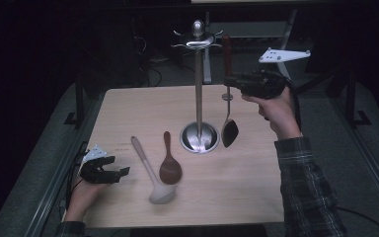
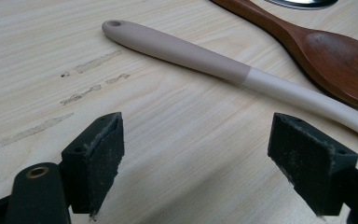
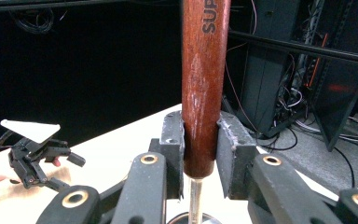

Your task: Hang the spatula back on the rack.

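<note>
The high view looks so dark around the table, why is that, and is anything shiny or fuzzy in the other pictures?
High view: light falls on the wooden table, the room behind stays black, and glare shines on the metal stand. Left gripper view: bright and even; the brown spoon looks slightly soft. Right gripper view: a sheen runs down the red-brown handle in the right gripper; the background is dim.

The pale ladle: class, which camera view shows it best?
The high view: the whole pale ladle lies flat on the table, handle to bowl. The left gripper view gives its handle close up, bowl cut off. The right gripper view adds nothing clear.
</note>
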`<state>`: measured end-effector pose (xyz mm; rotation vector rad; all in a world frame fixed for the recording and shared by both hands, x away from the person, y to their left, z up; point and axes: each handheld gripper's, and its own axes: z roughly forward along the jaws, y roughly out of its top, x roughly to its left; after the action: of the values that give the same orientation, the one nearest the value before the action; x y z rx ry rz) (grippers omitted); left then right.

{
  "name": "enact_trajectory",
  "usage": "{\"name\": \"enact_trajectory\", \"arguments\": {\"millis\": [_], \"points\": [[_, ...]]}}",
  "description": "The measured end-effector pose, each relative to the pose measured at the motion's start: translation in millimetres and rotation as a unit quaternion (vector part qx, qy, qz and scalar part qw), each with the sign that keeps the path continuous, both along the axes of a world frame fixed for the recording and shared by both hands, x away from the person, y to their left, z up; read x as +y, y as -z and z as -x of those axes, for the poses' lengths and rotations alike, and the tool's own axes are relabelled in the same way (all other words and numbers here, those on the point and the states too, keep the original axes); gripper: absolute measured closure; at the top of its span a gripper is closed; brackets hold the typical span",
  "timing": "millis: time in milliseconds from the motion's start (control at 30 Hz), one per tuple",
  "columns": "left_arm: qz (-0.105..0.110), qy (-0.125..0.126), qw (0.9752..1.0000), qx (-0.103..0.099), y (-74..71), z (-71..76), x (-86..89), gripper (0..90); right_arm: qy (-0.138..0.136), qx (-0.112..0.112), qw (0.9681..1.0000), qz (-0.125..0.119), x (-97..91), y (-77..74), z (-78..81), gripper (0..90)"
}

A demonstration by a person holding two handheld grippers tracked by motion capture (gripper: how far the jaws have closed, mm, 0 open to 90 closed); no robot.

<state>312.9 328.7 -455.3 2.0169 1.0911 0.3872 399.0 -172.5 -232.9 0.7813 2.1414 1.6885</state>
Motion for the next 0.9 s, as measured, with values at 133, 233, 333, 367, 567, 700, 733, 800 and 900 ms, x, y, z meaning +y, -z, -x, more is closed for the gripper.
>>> {"name": "enact_trajectory", "arguments": {"millis": [133, 233, 333, 367, 567, 700, 733, 800, 900], "points": [[0.0, 0.0, 1.0, 0.0, 0.1, -0.1, 0.0, 18.1, -0.006, 0.003, 1.0, 0.005, 3.5, -0.8, -3.7, 73.5], [0.001, 0.0, 1.0, -0.001, 0.2, 0.0, -0.1, 18.1, -0.006, 0.005, 0.9999, 0.008, 5.4, -0.9, -5.4, 73.5], [0.002, 0.0, 1.0, -0.002, 0.1, 0.0, 0.2, 18.1, -0.008, 0.006, 0.9999, 0.011, 8.9, -0.6, -8.4, 73.4], [0.001, 0.0, 1.0, -0.002, 0.1, -0.1, 0.3, 18.1, -0.008, 0.007, 0.9999, 0.012, 10.3, -0.6, -9.3, 73.4], [0.002, 0.0, 1.0, -0.002, 0.0, 0.0, 0.4, 18.1, -0.012, 0.012, 0.9996, 0.02, 16.9, 1.4, -15.2, 73.3], [0.002, 0.001, 1.0, -0.002, 0.0, 0.0, 0.5, 18.1, -0.011, 0.013, 0.9995, 0.026, 20.1, 3.6, -16.3, 73.1], [0.002, 0.0, 1.0, -0.002, 0.0, 0.2, 0.2, 18.1, -0.011, 0.011, 0.9996, 0.025, 21.2, 4.3, -16.8, 73.0], [0.001, 0.002, 1.0, -0.002, 0.0, 0.1, 0.0, 18.1, -0.01, 0.01, 0.9996, 0.026, 21.5, 4.4, -17.0, 72.9], [0.001, 0.003, 1.0, -0.003, -0.2, 0.3, -0.4, 18.1, -0.007, 0.007, 0.9995, 0.029, 22.7, 5.1, -17.4, 72.3]]}}
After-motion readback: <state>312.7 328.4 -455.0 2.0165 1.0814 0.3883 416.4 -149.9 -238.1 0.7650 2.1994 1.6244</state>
